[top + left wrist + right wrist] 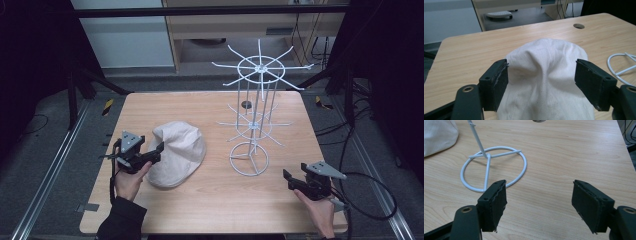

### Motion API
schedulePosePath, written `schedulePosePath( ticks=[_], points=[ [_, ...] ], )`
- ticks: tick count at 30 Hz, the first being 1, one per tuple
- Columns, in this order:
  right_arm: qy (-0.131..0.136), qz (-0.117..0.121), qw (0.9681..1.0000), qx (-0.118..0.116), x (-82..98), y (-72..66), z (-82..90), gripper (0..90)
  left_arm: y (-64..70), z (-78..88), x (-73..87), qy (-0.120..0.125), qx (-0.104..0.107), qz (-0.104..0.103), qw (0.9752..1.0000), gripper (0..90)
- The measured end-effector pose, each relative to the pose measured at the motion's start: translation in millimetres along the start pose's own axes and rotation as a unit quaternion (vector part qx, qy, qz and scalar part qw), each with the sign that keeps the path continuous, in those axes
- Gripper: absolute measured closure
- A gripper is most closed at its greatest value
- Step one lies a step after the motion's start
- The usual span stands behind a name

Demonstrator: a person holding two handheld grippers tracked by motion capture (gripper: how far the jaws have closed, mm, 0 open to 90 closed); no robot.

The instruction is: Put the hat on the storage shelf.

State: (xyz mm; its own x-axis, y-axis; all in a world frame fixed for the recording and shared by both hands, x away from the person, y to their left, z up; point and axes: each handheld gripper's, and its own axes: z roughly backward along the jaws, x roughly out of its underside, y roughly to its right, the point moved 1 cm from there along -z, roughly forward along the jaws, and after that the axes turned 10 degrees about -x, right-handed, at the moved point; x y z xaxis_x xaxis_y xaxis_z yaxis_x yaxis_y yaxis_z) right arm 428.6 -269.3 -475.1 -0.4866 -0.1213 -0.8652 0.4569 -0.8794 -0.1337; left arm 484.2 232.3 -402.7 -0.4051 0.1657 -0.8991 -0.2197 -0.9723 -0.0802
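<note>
Fabric fills the gap ahead of your left hand-held gripper [156, 151]: the cream cap [176, 152] lies on the tabletop [215, 200], left of the white wire rack [252, 117], with its edge between the wide-open jaws, neither pad pressing it. No label or writing is readable on it. Your right hand-held gripper [288, 179] hovers spread and empty near the rack's ring base [494, 168].
</note>
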Motion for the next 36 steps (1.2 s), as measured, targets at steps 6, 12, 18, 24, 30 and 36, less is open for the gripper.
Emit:
schedulePosePath(
  ticks=[6, 12, 18, 24, 30, 36],
  points=[
    [0.0, 0.0, 1.0, -0.001, 0.1, 0.2, 0.0, 29.1, 1.1, -8.7, 4.5, -0.016, -0.002, -0.008, 0.9998, 26.9],
    [-0.004, 0.0, 1.0, -0.006, 0.5, -0.4, -0.8, 29.9, 2.3, -20.0, 12.0, -0.038, -0.003, -0.022, 0.9991, 28.4],
    [-0.005, 0.002, 1.0, -0.007, 0.6, 0.0, -1.3, 30.6, 3.5, -27.0, 15.2, -0.05, -0.003, -0.029, 0.9983, 30.9],
    [-0.009, 0.0, 0.9999, -0.01, 1.1, 0.2, -2.6, 31.0, 6.1, -37.2, 17.9, -0.063, -0.005, -0.039, 0.9973, 33.4],
    [-0.011, -0.002, 0.9999, -0.012, 1.2, -0.2, -3.6, 31.4, 9.3, -45.8, 21.5, -0.079, 0.0, -0.043, 0.9959, 39.7],
    [-0.012, -0.001, 0.9998, -0.014, 1.3, 0.0, -3.9, 31.4, 13.5, -52.5, 25.6, -0.1, 0.006, -0.042, 0.994, 49.4]
  ],
)
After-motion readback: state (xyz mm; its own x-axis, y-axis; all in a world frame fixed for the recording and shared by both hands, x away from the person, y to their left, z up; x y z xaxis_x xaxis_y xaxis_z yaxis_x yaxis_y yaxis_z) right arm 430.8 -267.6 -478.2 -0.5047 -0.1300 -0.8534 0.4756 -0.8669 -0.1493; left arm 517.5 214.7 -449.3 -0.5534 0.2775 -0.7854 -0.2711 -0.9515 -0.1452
